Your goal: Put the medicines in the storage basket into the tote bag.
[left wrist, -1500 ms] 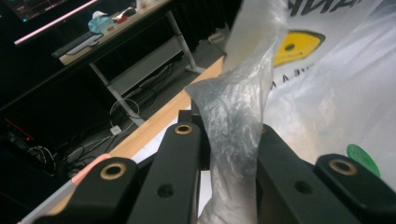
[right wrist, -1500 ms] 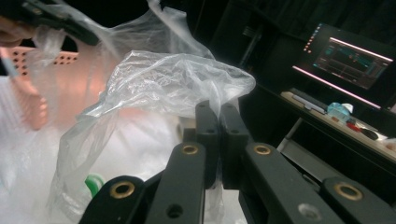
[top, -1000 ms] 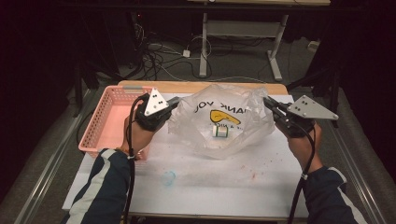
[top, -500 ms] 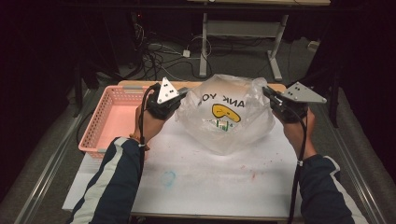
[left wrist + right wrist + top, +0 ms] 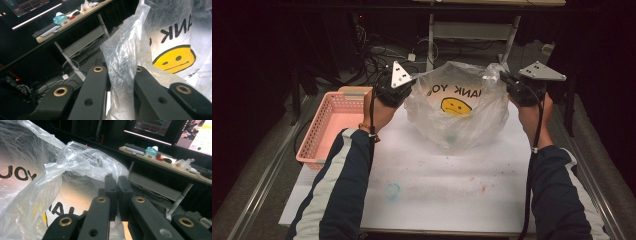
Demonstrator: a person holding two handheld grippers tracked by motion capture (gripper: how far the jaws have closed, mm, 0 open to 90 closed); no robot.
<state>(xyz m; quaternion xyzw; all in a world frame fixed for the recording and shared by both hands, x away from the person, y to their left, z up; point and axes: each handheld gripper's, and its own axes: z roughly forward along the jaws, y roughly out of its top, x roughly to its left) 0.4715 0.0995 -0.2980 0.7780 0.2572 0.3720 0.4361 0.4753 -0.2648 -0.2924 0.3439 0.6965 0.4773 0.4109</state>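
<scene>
A dim lab is showing: monitors (image 5: 160, 130) glowing on a desk (image 5: 175, 167), cables (image 5: 382, 55) trailing across the floor behind the table (image 5: 437, 190).

A pink basket (image 5: 333, 127) sits at the bench's (image 5: 437, 185) left edge; cables (image 5: 382, 55) lie on the floor beyond.

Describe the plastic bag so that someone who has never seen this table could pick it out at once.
On the white table, right of the pink basket, the bag hangs between the left gripper and right gripper, each shut on a handle. It is the one clear, crinkled thing there, printed with black letters and a yellow smiley face.
</scene>
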